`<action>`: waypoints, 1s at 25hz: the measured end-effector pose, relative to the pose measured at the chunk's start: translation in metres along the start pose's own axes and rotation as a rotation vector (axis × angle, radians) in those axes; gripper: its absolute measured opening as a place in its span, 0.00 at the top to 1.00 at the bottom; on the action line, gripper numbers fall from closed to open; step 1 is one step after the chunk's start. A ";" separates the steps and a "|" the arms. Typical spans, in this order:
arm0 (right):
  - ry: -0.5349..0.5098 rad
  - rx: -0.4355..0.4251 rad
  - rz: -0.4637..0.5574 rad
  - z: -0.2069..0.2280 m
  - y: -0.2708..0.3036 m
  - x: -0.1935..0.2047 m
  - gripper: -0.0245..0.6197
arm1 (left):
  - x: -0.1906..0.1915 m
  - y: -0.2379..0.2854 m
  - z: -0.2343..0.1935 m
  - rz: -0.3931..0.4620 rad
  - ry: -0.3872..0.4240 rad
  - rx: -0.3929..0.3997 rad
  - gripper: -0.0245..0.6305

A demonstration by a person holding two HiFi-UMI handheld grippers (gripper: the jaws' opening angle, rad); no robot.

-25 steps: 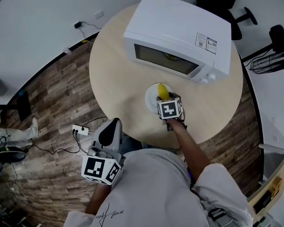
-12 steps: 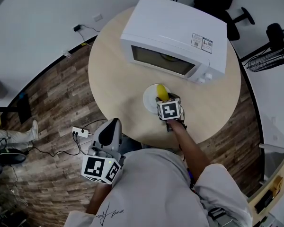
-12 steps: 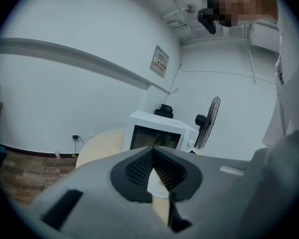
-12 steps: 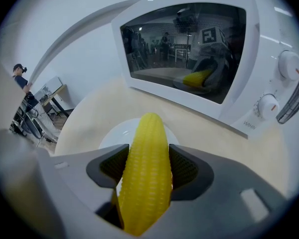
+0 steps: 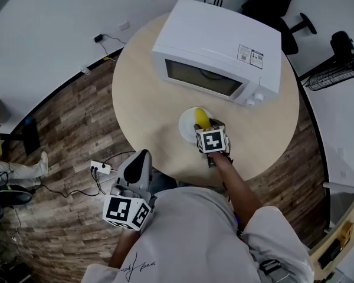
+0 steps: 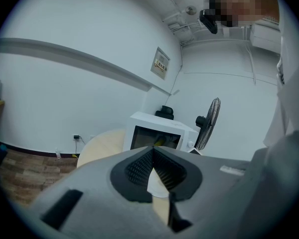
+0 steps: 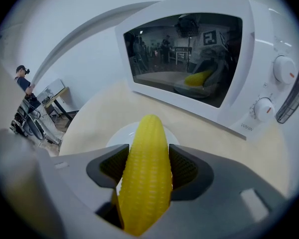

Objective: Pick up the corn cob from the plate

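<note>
A yellow corn cob [image 7: 145,173] fills the space between the jaws of my right gripper [image 7: 147,171], which is shut on it; both pads press its sides. Under it lies the white plate [image 7: 124,133] on the round table. From above, the corn cob [image 5: 201,118] pokes out past the right gripper [image 5: 205,128] over the plate [image 5: 186,121]. My left gripper [image 5: 140,161] hangs off the table's near edge by the person's body. Seen from its own camera, the left gripper [image 6: 153,169] is shut with nothing held.
A white microwave [image 5: 218,52] with its door closed stands at the back of the round wooden table [image 5: 141,87], just behind the plate. A fan [image 5: 336,75] and a chair stand beyond the table. A power strip [image 5: 99,164] lies on the floor.
The right gripper with the corn cob stays over the plate, nearly still. The left gripper has not moved.
</note>
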State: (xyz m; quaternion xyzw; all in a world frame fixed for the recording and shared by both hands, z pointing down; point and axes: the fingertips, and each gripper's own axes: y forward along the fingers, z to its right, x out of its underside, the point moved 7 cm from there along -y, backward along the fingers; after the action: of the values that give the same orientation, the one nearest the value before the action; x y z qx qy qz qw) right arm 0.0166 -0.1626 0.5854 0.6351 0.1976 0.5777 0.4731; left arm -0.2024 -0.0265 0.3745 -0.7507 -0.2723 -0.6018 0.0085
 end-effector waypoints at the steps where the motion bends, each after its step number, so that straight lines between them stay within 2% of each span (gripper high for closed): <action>1: 0.003 0.000 0.004 -0.001 -0.002 0.000 0.55 | 0.000 -0.001 0.000 0.002 -0.001 0.000 0.98; 25: 0.052 -0.035 0.098 0.000 -0.041 -0.004 0.55 | 0.005 -0.003 0.015 0.015 -0.002 0.022 0.98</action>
State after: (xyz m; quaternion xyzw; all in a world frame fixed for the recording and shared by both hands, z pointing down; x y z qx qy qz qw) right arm 0.0277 -0.1468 0.5493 0.6203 0.1684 0.6199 0.4501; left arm -0.1895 -0.0171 0.3742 -0.7531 -0.2731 -0.5981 0.0211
